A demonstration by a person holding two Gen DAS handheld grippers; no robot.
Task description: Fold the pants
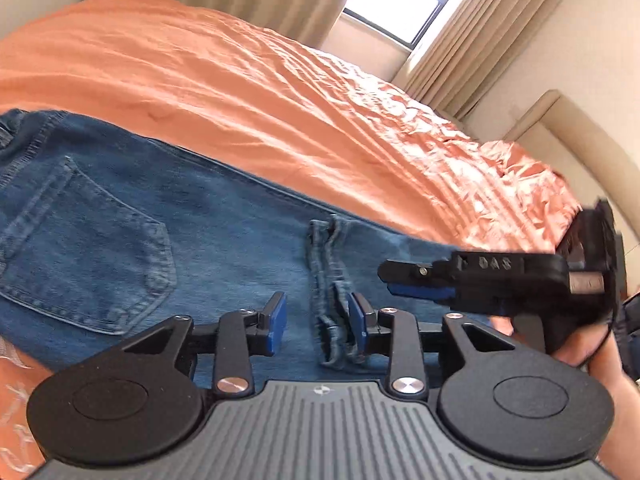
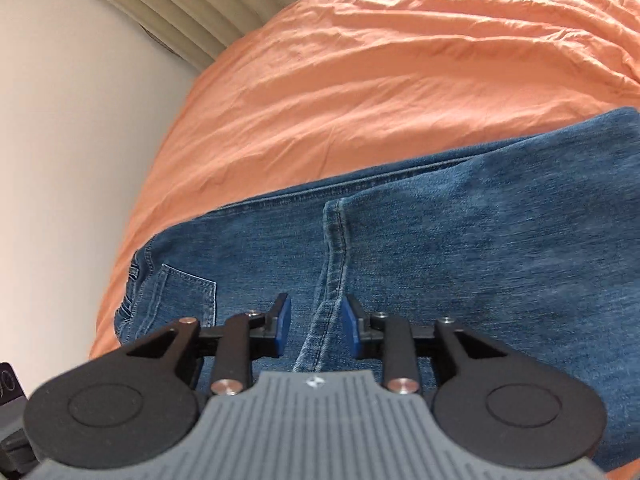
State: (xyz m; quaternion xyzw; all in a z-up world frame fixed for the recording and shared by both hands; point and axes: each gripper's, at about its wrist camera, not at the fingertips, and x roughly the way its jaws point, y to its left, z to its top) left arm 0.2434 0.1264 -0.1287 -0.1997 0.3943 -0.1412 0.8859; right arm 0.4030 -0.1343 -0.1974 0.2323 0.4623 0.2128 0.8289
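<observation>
The jeans lie flat on the orange bedspread, leg on leg, and the cuffs sit folded back across the thigh, short of the back pocket. We judge one lengthwise fold made and a further fold toward the waist due. Our left gripper hovers over the cuffs, jaws apart and empty; our right gripper — likewise parted, holding nothing — straddles the hem edge. Next we must pinch the doubled end together and carry it over evenly.

Blue denim pants, flat on the bed, back pocket up, seemingly folded leg over leg
</observation>
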